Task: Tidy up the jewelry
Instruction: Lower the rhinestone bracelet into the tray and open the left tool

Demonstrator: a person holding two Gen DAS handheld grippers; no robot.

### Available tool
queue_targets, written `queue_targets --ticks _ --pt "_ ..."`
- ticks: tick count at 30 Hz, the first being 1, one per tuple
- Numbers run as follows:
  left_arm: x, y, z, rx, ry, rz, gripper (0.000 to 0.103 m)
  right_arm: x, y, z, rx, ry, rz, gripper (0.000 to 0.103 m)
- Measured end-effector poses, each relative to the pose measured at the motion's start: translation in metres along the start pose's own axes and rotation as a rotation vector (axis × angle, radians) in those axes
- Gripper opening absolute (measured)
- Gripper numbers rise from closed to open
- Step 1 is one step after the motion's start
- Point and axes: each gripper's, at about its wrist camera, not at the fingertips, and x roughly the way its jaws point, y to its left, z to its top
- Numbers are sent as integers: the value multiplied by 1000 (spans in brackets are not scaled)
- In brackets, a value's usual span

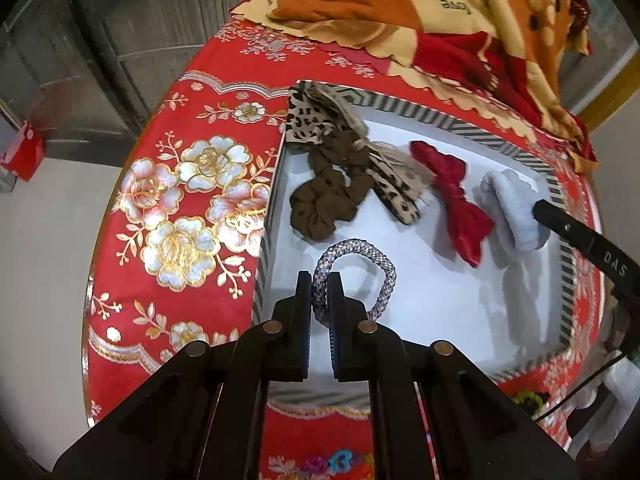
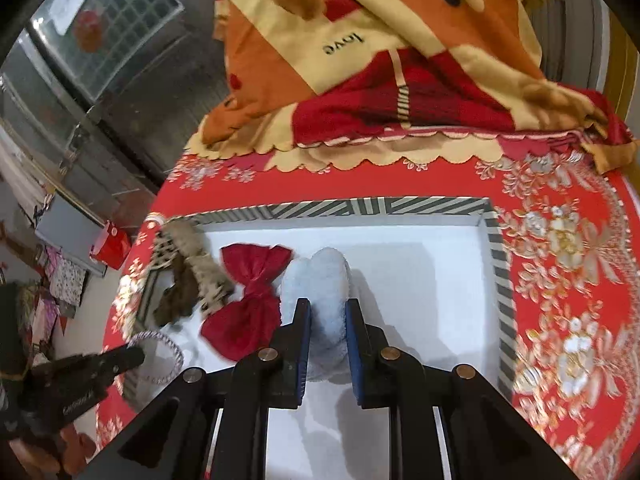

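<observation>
Jewelry mostly lies in the tray point(image 1: 460, 118) already; we hold a bracelet point(image 1: 354, 276) in the left jaws, a blue scrunchie point(image 2: 320, 304) in the right, both unplaced.

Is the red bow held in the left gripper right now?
No, the left gripper pinches a braided hair tie; the red bow lies free in the tray.

The left tool point(image 1: 320, 280) points steeply down over the near left part of the tray point(image 1: 472, 118), its two black fingers point(image 1: 303, 304) almost together and pinching the braided hair tie point(image 1: 376, 272). The right tool point(image 2: 328, 306) tilts down over the tray's middle, its blue-padded fingers point(image 2: 356, 344) pressed against both sides of the pale blue fluffy scrunchie point(image 2: 316, 288). Both tools hold their pieces clamped.
</observation>
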Motion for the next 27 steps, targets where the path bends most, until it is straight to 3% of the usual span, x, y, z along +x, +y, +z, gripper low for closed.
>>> queue_targets --ticks 7,9,10,11,12,13,14,15,22,27 --pt "13 1 7 -19 5 39 6 32 -11 12 62 8 31 16" --pt "14 2 7 -23 2 45 7 34 -16 13 84 3 55 20" --pt "15 1 7 -23 5 44 8 33 -17 13 86 2 57 27" --pt "15 0 7 -23 10 48 12 32 -18 13 85 -1 55 43" --pt "16 -1 7 -23 13 50 17 30 -19 12 84 -5 54 50" --pt "16 -1 7 -23 12 48 30 26 -20 12 84 -11 57 52" --pt "15 -2 6 -27 7 42 40 22 -21 11 85 -19 59 52" --pt "13 -2 5 -33 3 37 42 18 -22 11 88 -24 59 52" --pt "-14 -7 -5 -16 -50 38 42 -28 -17 -7 47 -61 61 52" --pt "-42 -10 -20 -4 -103 51 42 -74 -6 -34 2 -116 -1 52"
